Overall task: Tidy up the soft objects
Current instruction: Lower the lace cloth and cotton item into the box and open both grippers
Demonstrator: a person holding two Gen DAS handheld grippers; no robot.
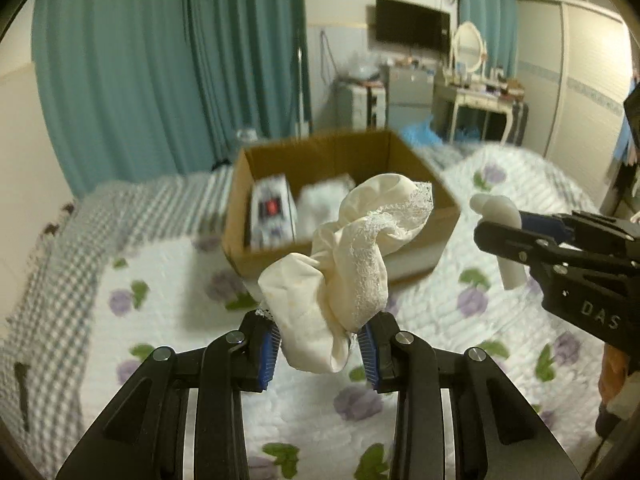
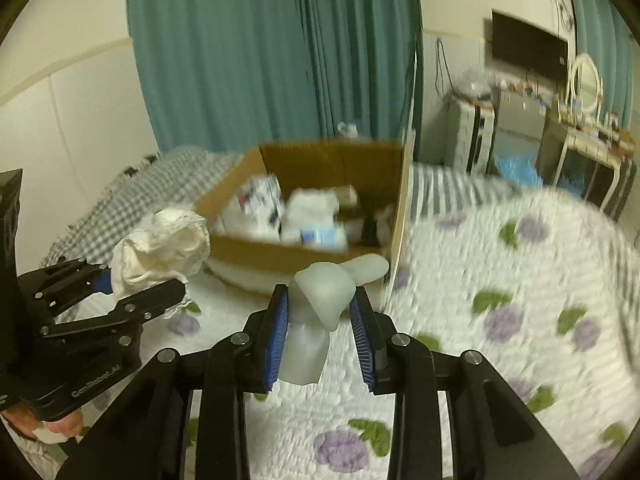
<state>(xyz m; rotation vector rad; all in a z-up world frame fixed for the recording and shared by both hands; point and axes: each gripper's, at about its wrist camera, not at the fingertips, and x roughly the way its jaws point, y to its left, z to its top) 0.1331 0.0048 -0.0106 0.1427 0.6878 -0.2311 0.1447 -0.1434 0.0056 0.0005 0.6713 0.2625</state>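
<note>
Two grippers over the bed (image 1: 168, 272) — left gripper (image 1: 318, 346) clamps cream cloth (image 1: 344, 264), right gripper (image 2: 320, 340) clamps pale plastic piece (image 2: 320, 300); only the right view shows the far-side contents of the box (image 2: 248, 252).

A crumpled cream cloth (image 1: 344, 264) with a lace trim is pinched at its lower end between the blue pads of the left gripper (image 1: 320, 346), its bunched folds rising up and ahead of the tool. A pale, rubbery white piece (image 2: 320, 300) with rounded lobes stands upright between the pads of the right gripper (image 2: 320, 332). Ahead of both tools, an open cardboard box (image 1: 404, 168) sits on the bed, already holding several blurred white items.
</note>
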